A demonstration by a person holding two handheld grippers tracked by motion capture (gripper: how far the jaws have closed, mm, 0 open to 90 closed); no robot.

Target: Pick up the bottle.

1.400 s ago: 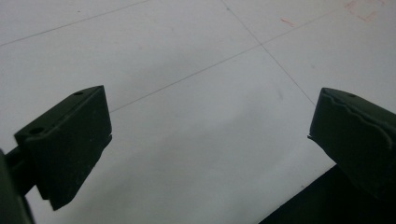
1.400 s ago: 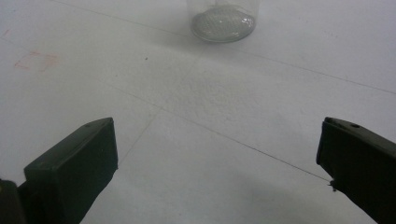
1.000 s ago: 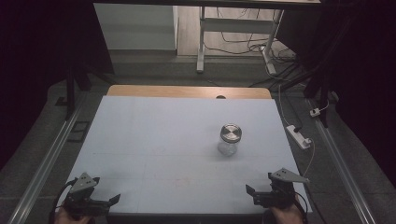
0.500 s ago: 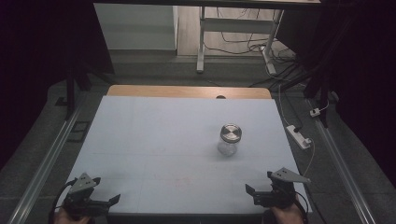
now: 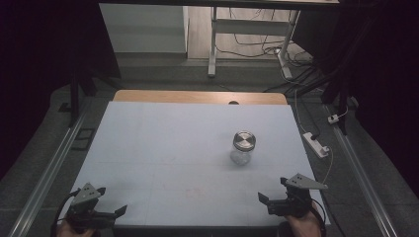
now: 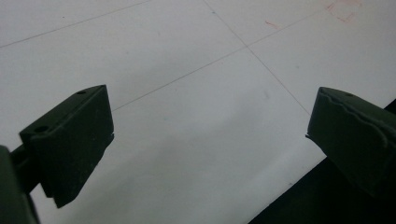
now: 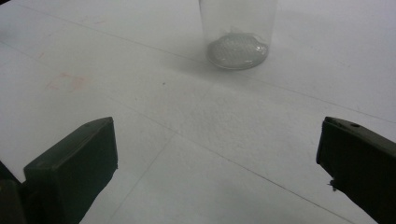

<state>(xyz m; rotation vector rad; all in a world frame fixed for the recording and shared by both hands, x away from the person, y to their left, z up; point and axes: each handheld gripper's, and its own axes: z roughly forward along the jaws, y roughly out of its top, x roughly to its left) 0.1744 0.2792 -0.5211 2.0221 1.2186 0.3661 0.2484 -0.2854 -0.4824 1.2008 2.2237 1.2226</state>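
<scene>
A clear glass jar (image 5: 242, 147) with a silver metal lid stands upright on the white table top (image 5: 163, 143), right of centre. Its lower part, the jar (image 7: 237, 32), appears at the top of the right gripper view. My right gripper (image 5: 267, 201) rests near the front right edge, short of the jar, jaws wide apart with nothing between them. Over at the front left corner my left gripper (image 5: 118, 212) is open too; in the left gripper view its jaws frame bare table (image 6: 196, 107) and the table's edge.
A wooden strip (image 5: 197, 97) borders the table's far edge. A white power strip (image 5: 316, 144) and cables lie on the floor to the right. Metal rails (image 5: 49, 173) run along both sides. Desk legs (image 5: 212, 44) stand beyond the table.
</scene>
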